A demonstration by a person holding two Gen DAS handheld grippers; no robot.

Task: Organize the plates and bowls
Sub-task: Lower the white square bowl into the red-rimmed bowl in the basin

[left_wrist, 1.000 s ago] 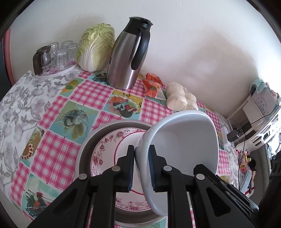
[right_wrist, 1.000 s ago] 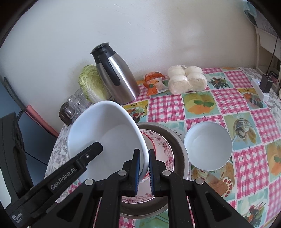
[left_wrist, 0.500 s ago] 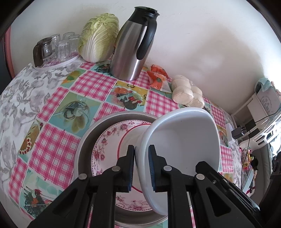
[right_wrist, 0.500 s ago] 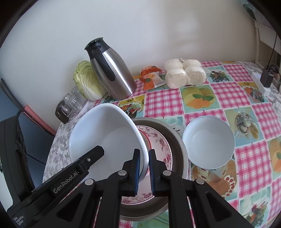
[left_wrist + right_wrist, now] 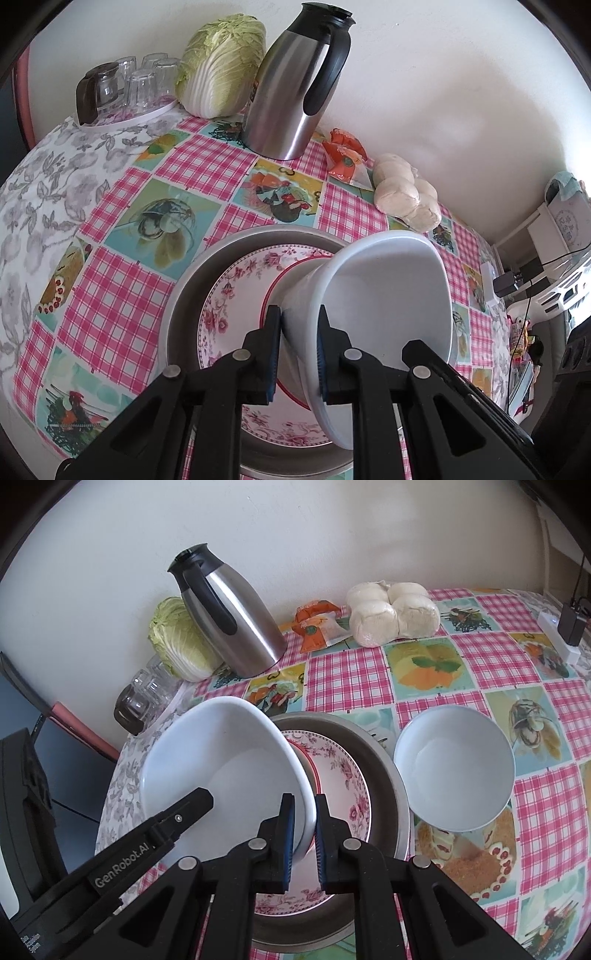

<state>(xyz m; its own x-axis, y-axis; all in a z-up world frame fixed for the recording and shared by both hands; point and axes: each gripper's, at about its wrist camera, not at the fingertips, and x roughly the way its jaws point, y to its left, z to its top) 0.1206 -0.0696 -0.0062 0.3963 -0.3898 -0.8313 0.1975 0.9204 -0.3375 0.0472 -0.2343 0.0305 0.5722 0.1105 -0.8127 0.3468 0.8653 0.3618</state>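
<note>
A large white bowl (image 5: 388,295) (image 5: 221,768) hangs tilted over a pink floral plate (image 5: 236,295) (image 5: 340,775), which lies in a round metal pan (image 5: 192,273) (image 5: 380,753). My left gripper (image 5: 295,347) is shut on the bowl's near rim. My right gripper (image 5: 304,834) is shut on the opposite rim. One finger of the left gripper (image 5: 184,812) reaches into the bowl in the right wrist view. I cannot tell whether the bowl's foot touches the plate. A smaller white bowl (image 5: 454,768) stands upright on the tablecloth just right of the pan.
Along the wall stand a steel carafe (image 5: 295,85) (image 5: 229,616), a cabbage (image 5: 221,62), glasses on a tray (image 5: 129,85), an orange packet (image 5: 343,155) and bagged buns (image 5: 391,616). A power strip with a charger (image 5: 561,635) lies at the far right edge.
Both grippers have sunk a little with the large white bowl, bringing it lower over the floral plate. Both grips on the rim are unchanged.
</note>
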